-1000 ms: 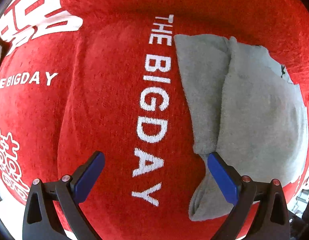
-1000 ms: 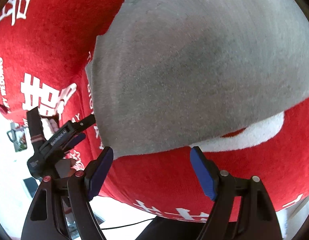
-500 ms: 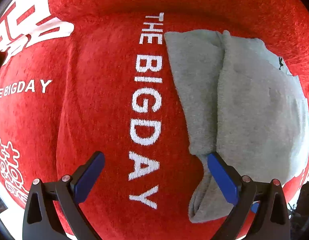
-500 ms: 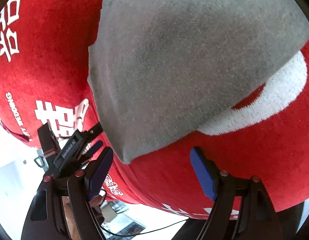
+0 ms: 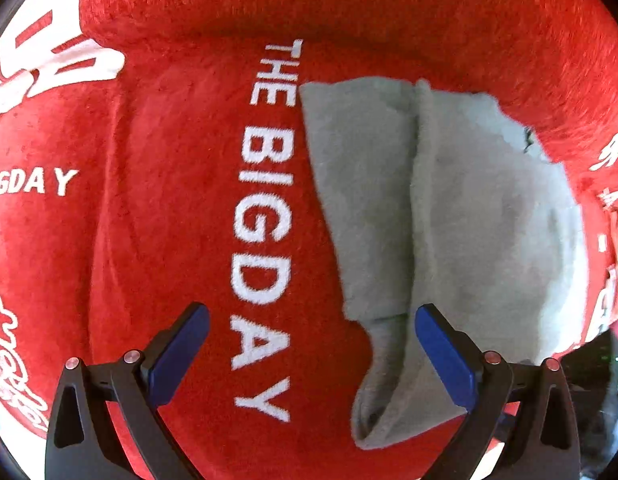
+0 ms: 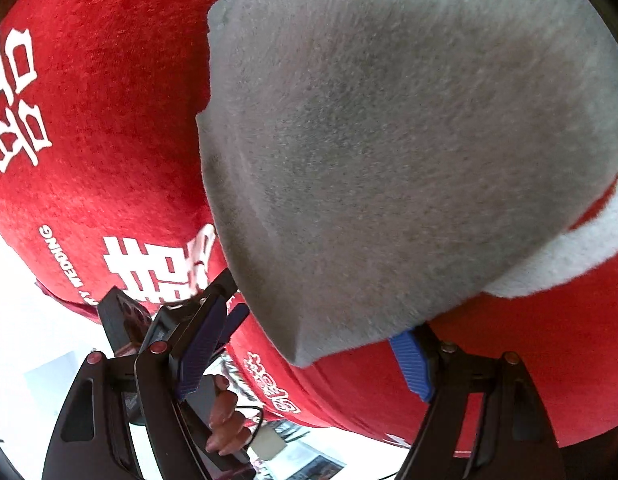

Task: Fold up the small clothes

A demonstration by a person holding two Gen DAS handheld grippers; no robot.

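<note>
Red plush with a short, fuzzy nap covers the counter as a cloth (image 5: 157, 208), woven with blocky white letters and white characters. It swells into soft ridges rather than lying flat.

On it lies the grey garment (image 5: 461, 216), a matte knit with a fine fleecy surface. In the left wrist view it is folded lengthwise: one straight raised fold line runs down its middle, and a narrower end tapers to a loose, open-mouthed tip towards the camera. Its far edge is uneven, with a small dark notch. It sits just beside the white lettering, its long edge touching the letters' tops.

The left claw (image 5: 309, 356) has black, angular arms with ribbed blue pads and stands wide, nothing gripped; the garment's tapered end lies by the inner face of one pad.

In the right wrist view the garment (image 6: 389, 140) fills most of the frame, a broad rounded sheet with a blunt folded corner hanging over the cloth (image 6: 109, 100) near its edge, where the cloth drops away. The right claw (image 6: 305, 354) is also spread wide, that corner between its pads, one pad partly hidden under the grey knit; it holds nothing. The left claw (image 6: 225, 312) shows beyond, with fingers (image 6: 225, 420) of a hand below it.
</note>
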